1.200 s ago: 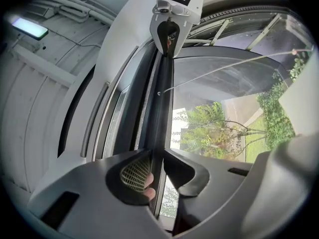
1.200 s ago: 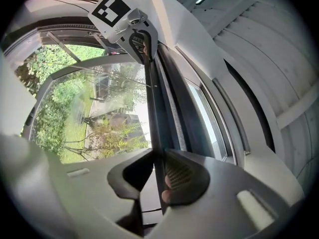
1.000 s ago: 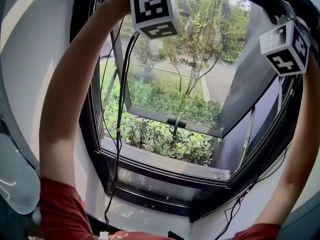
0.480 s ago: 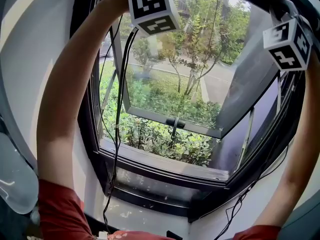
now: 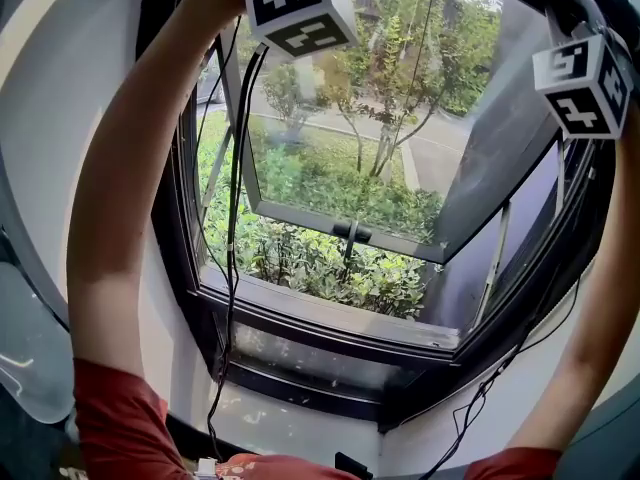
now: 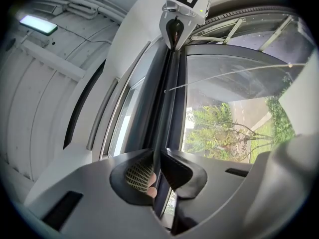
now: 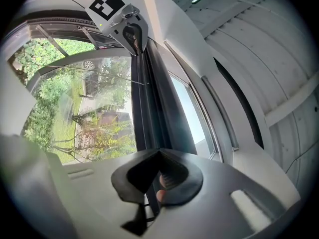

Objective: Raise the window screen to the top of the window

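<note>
- The window frame (image 5: 165, 218), dark and tall, fills the head view. A glazed sash (image 5: 340, 230) tilts outward from it over shrubs (image 5: 320, 268), with trees and a road beyond.
- The window screen bar (image 6: 162, 113) is at the top of the window, up against the frame's upper edge. Its long axis runs level across the window's width, from one tool to the other.
- Only the two gripper views show this bar. The head view cuts off below it, and I cannot make out the mesh in any view.
- The person's left arm (image 5: 130, 218) and right arm (image 5: 600, 318), both in red sleeves (image 5: 120, 418), reach up on either side of the opening.
- The left tool (image 6: 157, 166) is clamped on the bar. Its jaws have just been closing, and the thin dark strip is pinched between them.
- The right tool (image 7: 158, 176) is closed tight on the same bar (image 7: 144, 118) further along. Each gripper view shows the other tool at the bar's far end.
- The head view shows only the tools' marker cubes, the left one (image 5: 295, 8) and the right one (image 5: 585, 83).
- Black cables (image 5: 232, 268) hang from the left tool down past the frame.
</note>
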Demonstrator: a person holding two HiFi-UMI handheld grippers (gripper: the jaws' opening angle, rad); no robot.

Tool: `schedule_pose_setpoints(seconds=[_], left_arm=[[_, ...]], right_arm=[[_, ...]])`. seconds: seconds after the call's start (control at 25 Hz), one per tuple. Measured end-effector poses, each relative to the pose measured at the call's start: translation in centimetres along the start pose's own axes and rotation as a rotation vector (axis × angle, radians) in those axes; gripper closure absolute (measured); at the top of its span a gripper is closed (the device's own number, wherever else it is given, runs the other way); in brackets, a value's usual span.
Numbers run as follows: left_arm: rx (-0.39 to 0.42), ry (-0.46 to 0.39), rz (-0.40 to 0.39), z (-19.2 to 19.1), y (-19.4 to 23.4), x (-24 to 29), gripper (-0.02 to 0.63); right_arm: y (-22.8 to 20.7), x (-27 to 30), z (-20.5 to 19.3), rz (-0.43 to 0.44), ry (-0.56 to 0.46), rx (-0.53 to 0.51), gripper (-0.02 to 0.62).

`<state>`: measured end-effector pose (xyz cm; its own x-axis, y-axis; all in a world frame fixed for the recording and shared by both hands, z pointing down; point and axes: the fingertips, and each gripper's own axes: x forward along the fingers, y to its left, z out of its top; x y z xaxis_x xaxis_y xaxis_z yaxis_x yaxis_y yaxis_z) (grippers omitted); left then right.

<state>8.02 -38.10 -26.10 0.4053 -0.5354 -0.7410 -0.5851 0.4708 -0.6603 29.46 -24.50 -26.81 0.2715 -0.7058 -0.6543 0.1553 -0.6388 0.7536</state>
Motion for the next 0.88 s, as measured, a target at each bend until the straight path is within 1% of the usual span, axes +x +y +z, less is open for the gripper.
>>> schedule_pose_setpoints(seconds=[0.12, 0.24, 0.36, 0.56, 0.64, 0.8, 0.88], left_arm=[[-0.041, -0.013, 0.001, 0.1, -0.1, -0.6, 0.557], [-0.104, -0.033, 0.003, 0.3, -0.5, -1.6, 0.557], [-0.163, -0.055, -0.009, 0.3, -1.6, -2.8, 0.557], [-0.228, -0.071, -0.029, 0.0, -3.7, -4.7, 0.557], [-0.287, -0.071, -0.028, -0.5, -3.9, -5.6, 0.557], [-0.398, -0.081, -0.019, -0.9, -4.3, -7.6, 0.557], [-0.447, -0.089, -0.029, -0.8, -4.9, -8.7, 0.557]], right_arm=[[0.2, -0.6, 0.3, -0.005, -0.019, 0.022, 0.586], [0.2, -1.6, 1.2, -0.019, -0.054, 0.071, 0.586], [1.3, -2.3, 1.0, -0.013, -0.068, 0.118, 0.586], [3.2, -3.7, 1.2, 0.002, -0.084, 0.164, 0.586], [4.0, -4.5, 1.1, 0.008, -0.094, 0.196, 0.586], [5.6, -6.5, 0.8, 0.011, -0.117, 0.308, 0.585], [6.5, -7.8, 0.6, 0.005, -0.128, 0.353, 0.584]])
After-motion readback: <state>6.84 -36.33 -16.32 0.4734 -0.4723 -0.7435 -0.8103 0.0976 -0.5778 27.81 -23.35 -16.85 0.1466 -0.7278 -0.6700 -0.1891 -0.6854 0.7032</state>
